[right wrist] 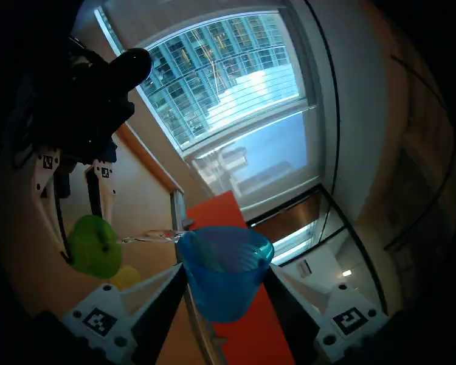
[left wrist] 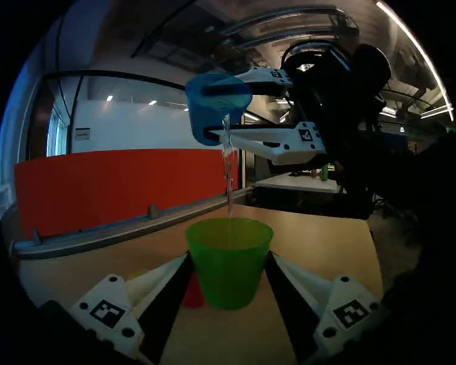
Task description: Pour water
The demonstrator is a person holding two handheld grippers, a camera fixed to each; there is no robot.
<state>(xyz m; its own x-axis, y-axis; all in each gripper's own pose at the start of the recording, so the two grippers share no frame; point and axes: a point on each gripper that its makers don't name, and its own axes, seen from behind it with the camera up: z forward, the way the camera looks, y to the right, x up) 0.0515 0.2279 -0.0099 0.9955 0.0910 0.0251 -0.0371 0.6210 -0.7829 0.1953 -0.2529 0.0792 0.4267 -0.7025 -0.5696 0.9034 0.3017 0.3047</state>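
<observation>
While right gripper point(right wrist: 225, 274) tilts, left gripper point(left wrist: 228, 263) sits upright

The right gripper point(right wrist: 226, 269) clamps a tilted blue cup point(right wrist: 222, 295) between both fingers. A thin water stream point(right wrist: 149, 236) runs from its rim into a green cup point(right wrist: 95, 249), which the left gripper point(right wrist: 86, 235) holds over a wooden table point(right wrist: 146, 194).

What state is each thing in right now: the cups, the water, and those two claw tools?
blue cup: tipped over, pouring.
water: thin stream falling into green cup.
green cup: upright, catching the water.
right gripper: shut on blue cup.
left gripper: shut on green cup.
red thing: behind green cup, mostly hidden, state unclear.
</observation>
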